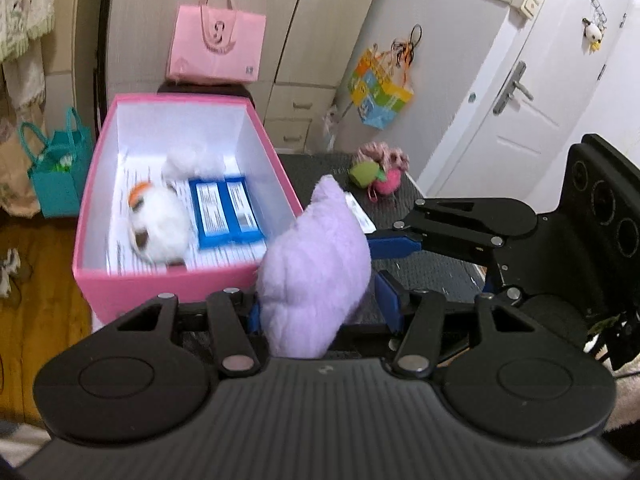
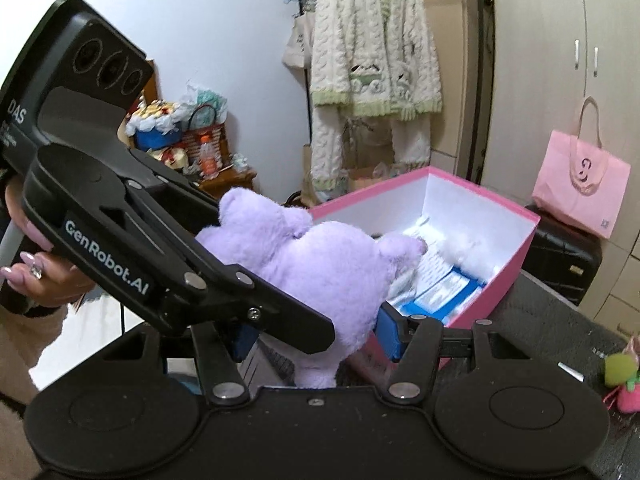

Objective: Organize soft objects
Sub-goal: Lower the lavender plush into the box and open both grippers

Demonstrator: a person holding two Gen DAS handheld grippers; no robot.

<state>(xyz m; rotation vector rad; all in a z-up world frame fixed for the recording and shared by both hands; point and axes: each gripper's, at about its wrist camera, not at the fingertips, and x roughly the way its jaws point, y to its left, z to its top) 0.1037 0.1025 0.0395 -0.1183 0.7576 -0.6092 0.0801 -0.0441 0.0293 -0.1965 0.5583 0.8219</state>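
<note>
Both grippers are meeting on the purple plush toy [image 1: 316, 264], held up just beside the pink box [image 1: 96, 208], at the near corner. The left gripper [image 1: 320, 304] jaws are pinching its lower body; the right gripper [image 2: 316, 332] jaws are also closing on it, seemingly a shared grip or handover. Next, one gripper likely needs to let go so the other can carry the toy over the box rim. Inside the box are lying a white plush [image 1: 160, 220], a blue packet [image 1: 228, 212] and printed sheets. A green-and-pink toy [image 1: 378, 176] is waiting on the worktop [image 1: 440, 268] beyond the box.
</note>
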